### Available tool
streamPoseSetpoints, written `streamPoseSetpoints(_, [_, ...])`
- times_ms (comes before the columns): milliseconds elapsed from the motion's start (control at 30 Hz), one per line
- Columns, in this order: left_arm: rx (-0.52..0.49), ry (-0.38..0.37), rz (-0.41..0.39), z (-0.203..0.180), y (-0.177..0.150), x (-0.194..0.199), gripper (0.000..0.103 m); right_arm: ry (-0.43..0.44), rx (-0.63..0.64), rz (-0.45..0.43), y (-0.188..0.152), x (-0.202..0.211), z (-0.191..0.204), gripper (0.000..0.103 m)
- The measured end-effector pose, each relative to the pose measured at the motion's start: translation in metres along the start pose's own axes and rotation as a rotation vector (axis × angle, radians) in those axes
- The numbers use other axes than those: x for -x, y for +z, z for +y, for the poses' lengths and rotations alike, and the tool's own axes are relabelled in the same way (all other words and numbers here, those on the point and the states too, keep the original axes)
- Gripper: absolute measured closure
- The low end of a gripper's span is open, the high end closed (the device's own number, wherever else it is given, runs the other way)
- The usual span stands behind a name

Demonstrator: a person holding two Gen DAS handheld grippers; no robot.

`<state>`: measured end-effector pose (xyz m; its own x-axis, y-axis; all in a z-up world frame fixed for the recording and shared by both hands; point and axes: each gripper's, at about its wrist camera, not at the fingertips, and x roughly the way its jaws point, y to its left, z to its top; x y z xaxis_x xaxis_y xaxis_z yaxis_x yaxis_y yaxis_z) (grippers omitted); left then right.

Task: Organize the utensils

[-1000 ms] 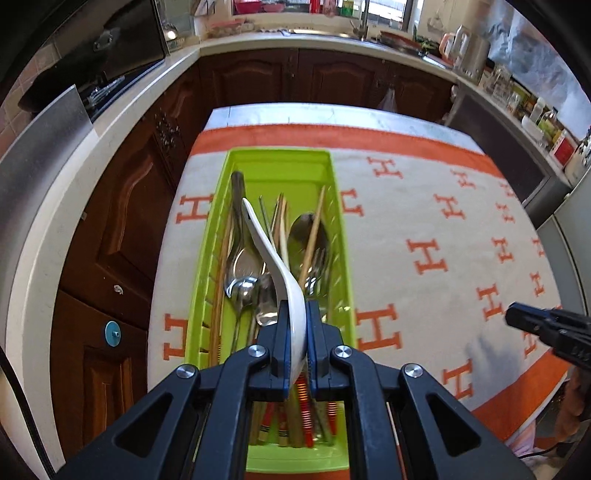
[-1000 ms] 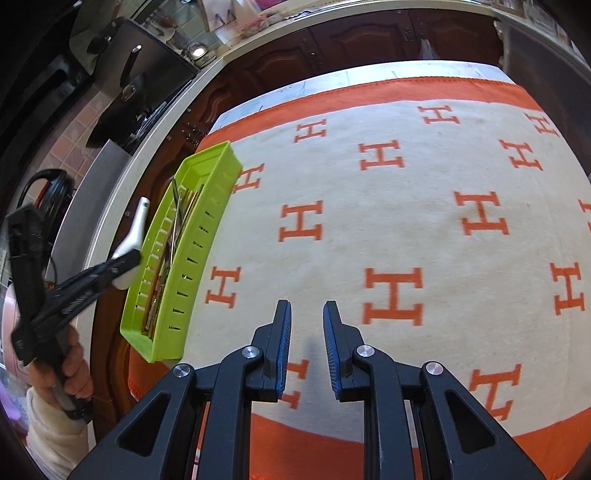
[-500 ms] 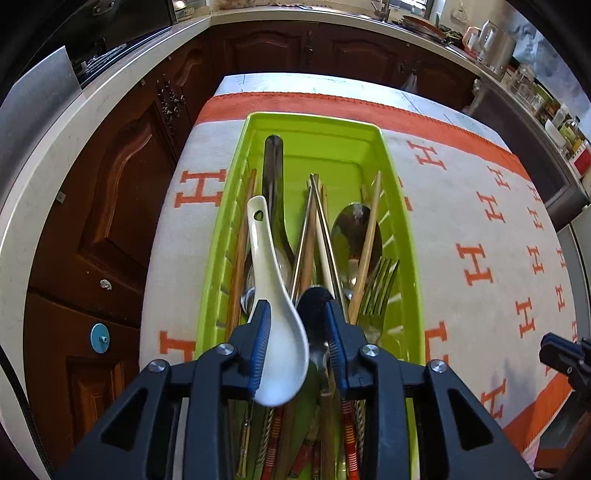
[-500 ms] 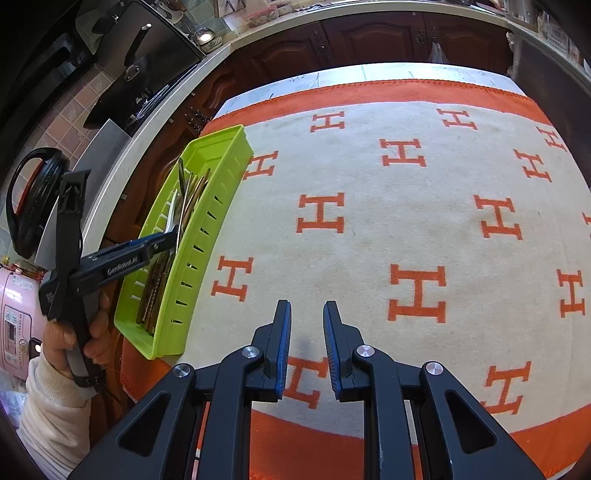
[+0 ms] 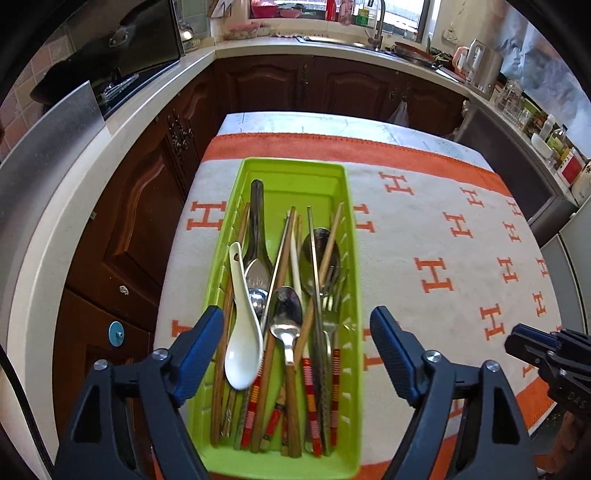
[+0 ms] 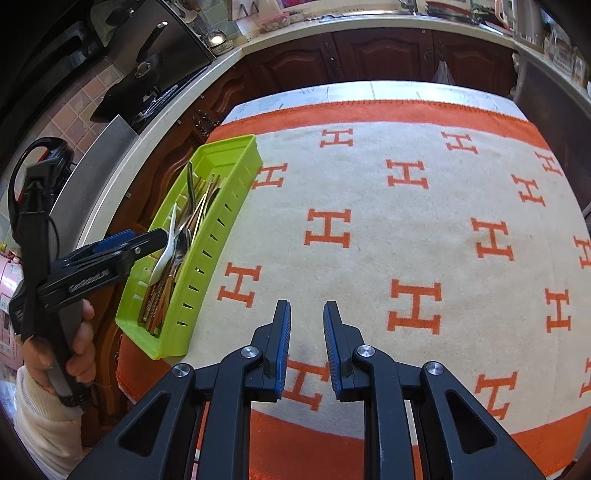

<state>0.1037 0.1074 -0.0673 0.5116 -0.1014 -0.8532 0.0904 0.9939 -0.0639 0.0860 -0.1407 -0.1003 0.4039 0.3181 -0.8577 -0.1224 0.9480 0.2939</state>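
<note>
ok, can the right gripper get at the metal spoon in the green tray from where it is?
Probably not directly. The right gripper hangs over bare cloth, apart from the tray, and the left gripper stands open right over the metal spoon. It would have to clear first.

Home kitchen: wood cabinets [image 5: 332, 85], sink faucet [image 5: 375, 33].

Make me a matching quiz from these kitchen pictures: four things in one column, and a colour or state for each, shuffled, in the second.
Things:
1. ceramic spoon
2. utensil tray
3. left gripper
4. tablecloth

Descriptions:
A. cream with orange H letters
B. lime green
C. jaws wide open, holding nothing
D. white, lying among the utensils

Pairs: 1-D, 2-B, 3-C, 4-A
</note>
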Motion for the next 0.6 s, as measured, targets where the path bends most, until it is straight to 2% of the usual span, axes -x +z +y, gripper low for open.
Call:
streamPoseSetpoints(267, [-0.009, 0.012, -0.048, -0.034, -0.013, 0.045, 0.006, -0.023, 0.029, -0.056, -0.001, 0.029, 0.009, 0.069])
streamPoseSetpoints(367, [-0.004, 0.016, -0.062, -0.045, -0.019, 0.059, 0.002, -0.041, 0.045, -0.073, -0.002, 0.041, 0.012, 0.067])
streamPoseSetpoints(500, [-0.009, 0.035, -0.09, -0.061, -0.025, 0.075, 0.001, -0.064, 0.071, -0.082, -0.006, 0.058, 0.017, 0.065])
streamPoseSetpoints(600, [0.004, 0.045, -0.103, -0.068, -0.028, 0.085, 0.001, -0.087, 0.094, -0.097, -0.011, 0.074, 0.02, 0.055])
